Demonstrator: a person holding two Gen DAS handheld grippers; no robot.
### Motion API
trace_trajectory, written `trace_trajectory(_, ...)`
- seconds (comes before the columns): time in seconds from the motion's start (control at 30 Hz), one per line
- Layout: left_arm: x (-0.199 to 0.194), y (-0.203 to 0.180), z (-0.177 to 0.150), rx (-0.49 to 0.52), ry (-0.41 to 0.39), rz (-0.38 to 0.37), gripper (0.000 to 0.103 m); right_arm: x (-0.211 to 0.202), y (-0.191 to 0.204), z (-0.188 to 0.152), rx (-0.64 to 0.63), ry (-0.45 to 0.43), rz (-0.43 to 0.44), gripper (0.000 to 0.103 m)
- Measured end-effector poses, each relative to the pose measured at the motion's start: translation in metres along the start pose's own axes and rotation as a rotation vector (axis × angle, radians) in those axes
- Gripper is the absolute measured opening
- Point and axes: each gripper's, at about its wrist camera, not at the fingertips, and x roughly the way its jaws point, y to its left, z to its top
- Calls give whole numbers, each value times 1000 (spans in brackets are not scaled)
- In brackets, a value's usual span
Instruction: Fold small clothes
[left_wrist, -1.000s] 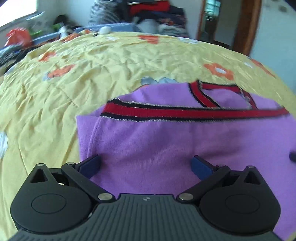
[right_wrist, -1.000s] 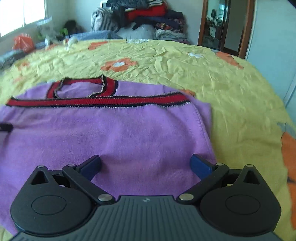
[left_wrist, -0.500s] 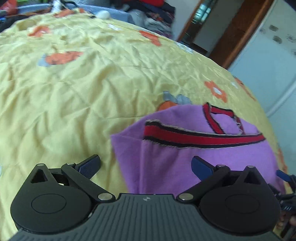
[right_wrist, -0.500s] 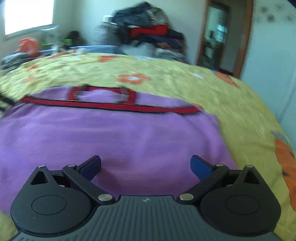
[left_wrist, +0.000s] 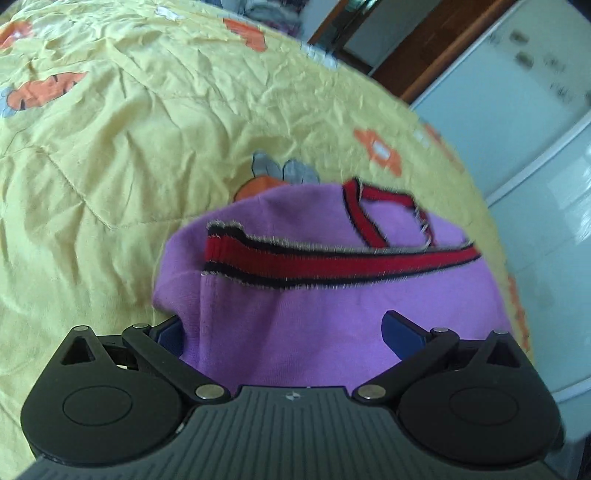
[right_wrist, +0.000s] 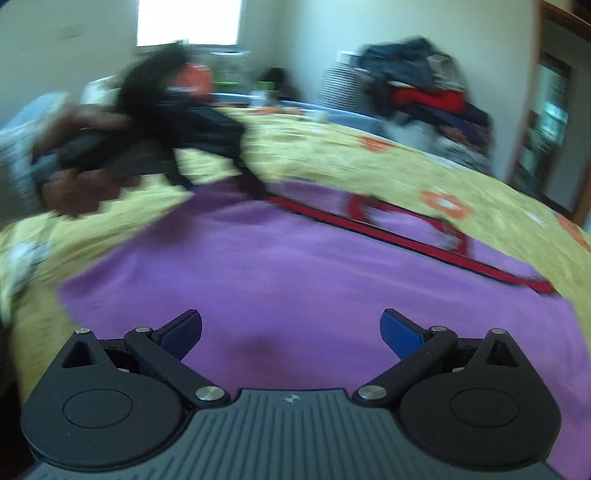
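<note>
Yellow bedspread (left_wrist: 110, 147) bears purple sweater (left_wrist: 314, 325), both grippers spread.

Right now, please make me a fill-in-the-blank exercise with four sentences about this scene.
1. The small garment lying on the bed is ____ in colour.
2. The band across the garment is red with ____ edges.
3. The bedsheet is ____ with orange flowers.
4. The fingers of the right hand-held gripper stand ____, with nothing between them.

Missing words: purple; black; yellow; open
</note>
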Motion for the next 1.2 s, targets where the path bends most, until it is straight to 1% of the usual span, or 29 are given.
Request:
trace_trajectory(0.07,-3,13,3,-75,-17,-63,103,1,23,3,-73,-14,9,103)
trace_trajectory(0.13,-4,27,9,-160,-4,-119,103,3,42,6,-132,-21,60,103)
trace_trajectory(0.17,-4,31,13,-182,7,-140,101,4,50,8,-150,-27,72,103)
trace_trajectory(0.2,-5,33,17,-178,11,-141,99,5,58,10,-170,-30,83,103)
trace_trajectory(0.27,-4,30,21,-139,15,-102,86,9,75,14,-228,-43,96,103)
trace_trajectory(0.3,-4,28,22,-123,21,-85,83,9,85,15,-263,-53,81,103)
trace_trajectory(0.33,-4,26,23,-112,25,-71,78,10,94,15,-297,-66,65,103)
trace_trajectory(0.37,-4,25,24,-102,29,-54,67,11,101,15,-328,-77,59,103)
trace_trajectory(0.4,-4,25,24,-93,36,-38,60,12,107,16,-353,-75,62,103)
trace_trajectory(0.43,-3,26,24,-92,45,-30,47,15,112,18,-366,-65,63,103)
trace_trajectory(0.47,-2,27,25,-98,53,-25,36,18,115,19,-370,-55,69,103)
trace_trajectory(0.5,-2,30,25,-102,56,-16,31,20,119,20,-375,-43,87,103)
trace_trajectory(0.53,-1,31,25,-107,58,-7,21,22,123,21,-382,-33,102,103)
trace_trajectory(0.57,-1,33,24,-111,59,-5,16,23,126,20,-394,-30,108,103)
trace_trajectory(0.67,-3,38,22,-125,48,-16,14,25,140,13,-472,-39,81,103)
trace_trajectory(0.7,-2,39,21,-128,45,-17,14,25,143,10,-503,-32,83,103)
trace_trajectory(0.77,-1,39,21,-135,42,-19,14,28,150,6,-540,-19,74,103)
trace_trajectory(0.83,-1,39,21,-129,38,-22,14,31,154,5,-552,-41,62,102)
trace_trajectory(0.87,0,38,22,-128,38,-27,15,33,155,7,-542,-39,69,94)
trace_trajectory(0.9,0,38,22,-122,41,-26,17,35,154,9,-528,-29,76,72)
trace_trajectory(0.93,0,38,22,-118,44,-34,22,39,154,12,-514,-12,79,40)
trace_trajectory(0.97,0,38,23,-125,47,-45,32,42,155,14,-501,11,81,27)
trace_trajectory(1.0,1,39,24,-134,50,-60,36,46,155,16,-485,26,89,19)
trace_trajectory(1.03,0,38,25,-145,44,-56,35,47,155,16,-478,27,86,16)
trace_trajectory(1.07,0,37,25,-146,35,-41,22,46,156,16,-481,26,82,13)
trace_trajectory(1.1,1,35,25,-147,32,-29,12,46,156,16,-469,22,85,8)
trace_trajectory(1.17,0,39,25,-180,9,-60,11,44,150,17,-414,14,107,6)
trace_trajectory(1.2,-1,40,23,-194,-3,-81,11,44,143,20,-360,13,129,5)
